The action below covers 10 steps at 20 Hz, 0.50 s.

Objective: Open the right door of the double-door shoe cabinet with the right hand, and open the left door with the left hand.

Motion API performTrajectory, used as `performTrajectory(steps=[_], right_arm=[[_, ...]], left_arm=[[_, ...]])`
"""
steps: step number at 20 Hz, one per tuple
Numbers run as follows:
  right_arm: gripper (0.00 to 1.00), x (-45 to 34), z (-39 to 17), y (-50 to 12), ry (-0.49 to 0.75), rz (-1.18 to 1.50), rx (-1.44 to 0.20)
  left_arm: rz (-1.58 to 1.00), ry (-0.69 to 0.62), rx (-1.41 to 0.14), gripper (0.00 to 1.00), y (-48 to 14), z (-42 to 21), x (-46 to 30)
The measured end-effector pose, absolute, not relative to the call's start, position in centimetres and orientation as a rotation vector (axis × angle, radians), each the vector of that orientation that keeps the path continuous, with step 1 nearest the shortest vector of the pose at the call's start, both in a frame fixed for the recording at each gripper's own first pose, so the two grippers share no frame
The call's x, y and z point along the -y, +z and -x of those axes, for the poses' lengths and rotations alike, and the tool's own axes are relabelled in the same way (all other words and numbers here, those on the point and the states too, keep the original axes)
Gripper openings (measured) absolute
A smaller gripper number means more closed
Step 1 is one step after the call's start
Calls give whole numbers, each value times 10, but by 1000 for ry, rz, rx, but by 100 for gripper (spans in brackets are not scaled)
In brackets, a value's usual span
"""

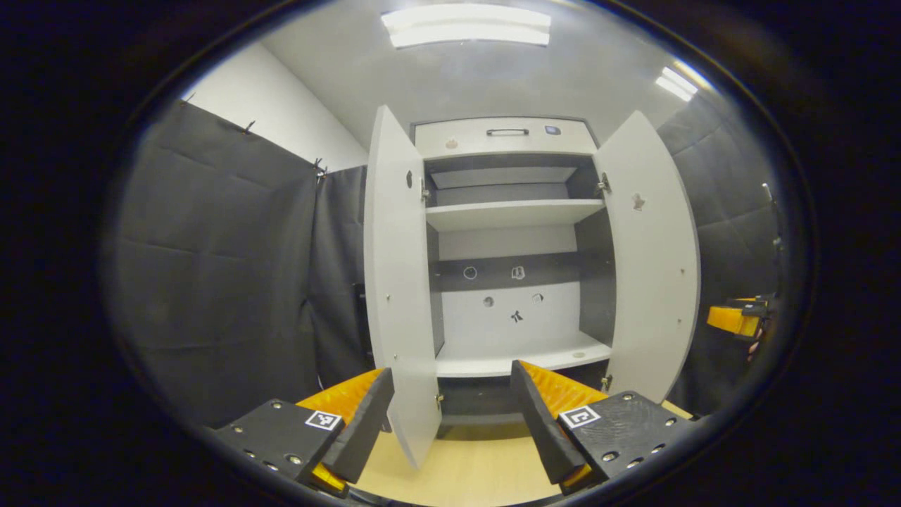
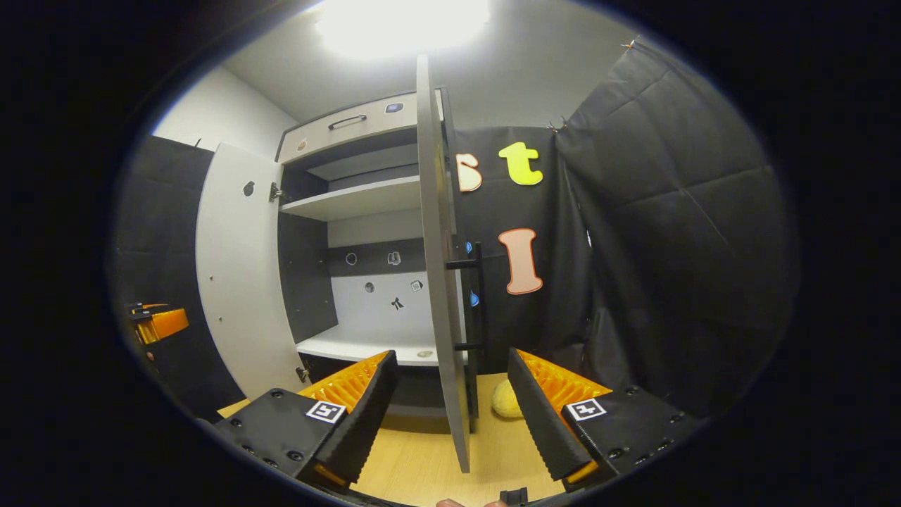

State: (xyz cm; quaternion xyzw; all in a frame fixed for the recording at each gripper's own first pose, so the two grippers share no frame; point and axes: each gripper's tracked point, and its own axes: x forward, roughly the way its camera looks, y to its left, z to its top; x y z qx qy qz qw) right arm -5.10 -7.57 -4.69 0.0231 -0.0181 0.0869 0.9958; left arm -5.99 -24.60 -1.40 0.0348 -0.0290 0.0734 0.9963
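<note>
In the left gripper view, the shoe cabinet stands at the back of the desk with both doors swung open. The left door is a flat, stiff board that likely swings easily on its hinges. Its front edge sits between the wide-open fingers of the left gripper, which point straight ahead and hold nothing.

In the right gripper view, the right door shows edge-on. Its dark bar handle looks best to grab. The right gripper is level, its fingers spread wide either side of the door's edge, not pressing it. A yellow soft thing lies on the desk near the door's bottom.
</note>
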Motion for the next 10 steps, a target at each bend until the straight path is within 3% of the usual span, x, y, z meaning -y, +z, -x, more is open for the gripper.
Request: performTrajectory(steps=[10], right_arm=[[98, 34, 39, -53, 125, -56, 42]], left_arm=[[78, 84, 60, 96, -40, 28, 258]])
